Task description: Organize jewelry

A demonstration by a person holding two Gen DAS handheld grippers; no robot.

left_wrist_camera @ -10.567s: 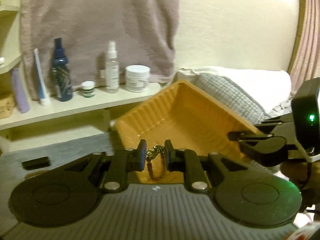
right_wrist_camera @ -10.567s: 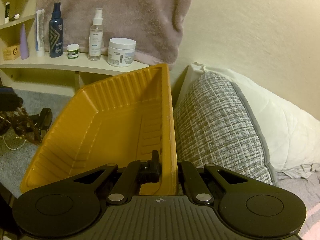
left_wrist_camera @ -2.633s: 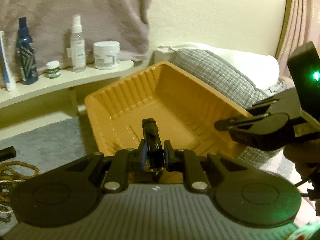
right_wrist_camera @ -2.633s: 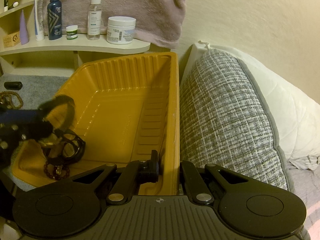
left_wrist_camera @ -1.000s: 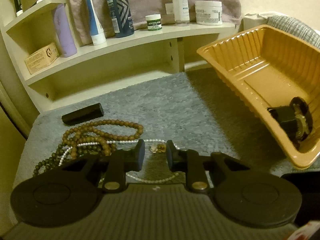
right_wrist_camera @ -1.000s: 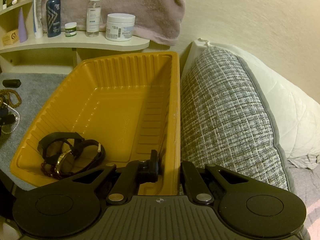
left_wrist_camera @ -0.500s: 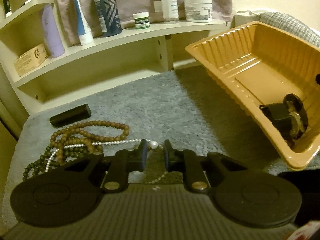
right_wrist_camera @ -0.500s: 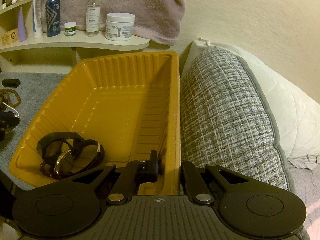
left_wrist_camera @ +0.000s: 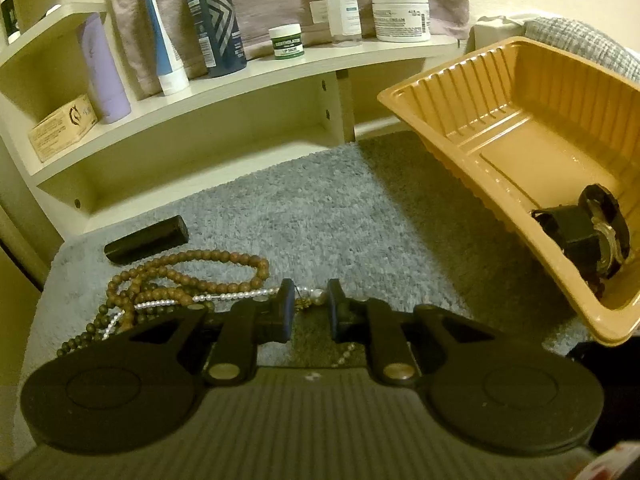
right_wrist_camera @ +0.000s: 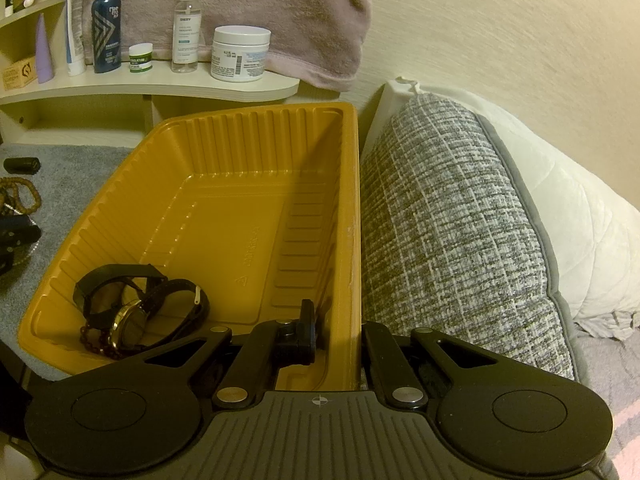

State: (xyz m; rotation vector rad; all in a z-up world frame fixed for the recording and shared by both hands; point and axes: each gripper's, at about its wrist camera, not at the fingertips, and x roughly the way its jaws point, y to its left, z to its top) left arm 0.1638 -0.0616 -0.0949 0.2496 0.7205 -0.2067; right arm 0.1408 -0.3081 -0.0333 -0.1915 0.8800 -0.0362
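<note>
A pearl necklace [left_wrist_camera: 224, 298] lies on the grey mat among brown wooden beads [left_wrist_camera: 192, 264] and dark green beads [left_wrist_camera: 80, 338]. My left gripper [left_wrist_camera: 310, 306] is low over it, its narrow gap filled by the large end pearl [left_wrist_camera: 317, 295] and a gold clasp. The orange tray [left_wrist_camera: 440, 80] sits tilted at the right and holds black-strapped watches [right_wrist_camera: 136, 304] and a dark red bead bracelet [right_wrist_camera: 94, 338]. My right gripper [right_wrist_camera: 338, 320] is shut on the tray's [right_wrist_camera: 240, 140] near right wall, one finger inside and one outside.
A black cylinder [left_wrist_camera: 146, 238] lies on the mat behind the beads. A cream shelf [left_wrist_camera: 240, 80] with bottles, a tube and a white jar [left_wrist_camera: 400, 16] stands behind. A grey woven pillow [right_wrist_camera: 460, 240] presses against the tray's right side.
My left gripper dropped the watch into the tray, swung left to the bead pile, and its jaws narrowed around the pearl necklace's clasp end. The right gripper has kept its hold on the tray.
</note>
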